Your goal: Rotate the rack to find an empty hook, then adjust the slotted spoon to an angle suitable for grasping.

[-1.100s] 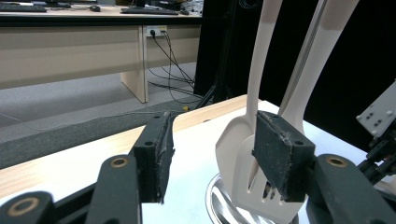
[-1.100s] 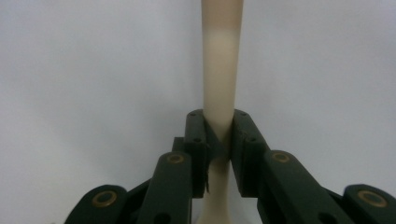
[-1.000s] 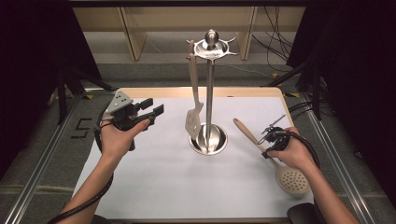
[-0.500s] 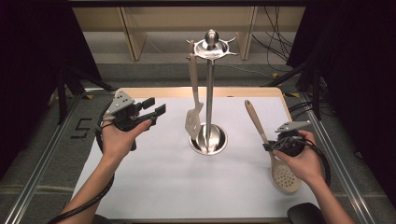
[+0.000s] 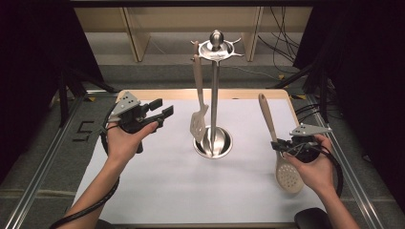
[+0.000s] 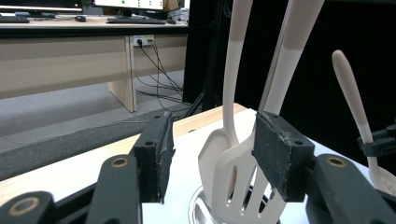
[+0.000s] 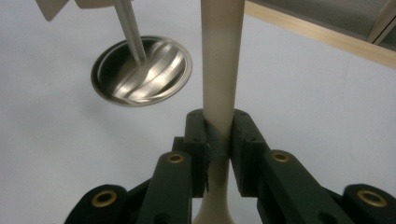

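Right now the right gripper clamps the skimmer handle, raised beside the rack; the left gripper hangs open, idle. Likely next: hook the handle tip on a rack arm beside the spatula.

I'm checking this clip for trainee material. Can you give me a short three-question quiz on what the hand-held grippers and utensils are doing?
1. True or false: the right hand-held gripper is clamped on the skimmer spoon.
2. The left hand-held gripper is: A open and holding nothing, B shut on the slotted turner, C resting on the table.
3. Where is the slotted turner?

Key:
1. True, its jaws grip the handle.
2. A.
3. Hanging from the metal utensil stand.
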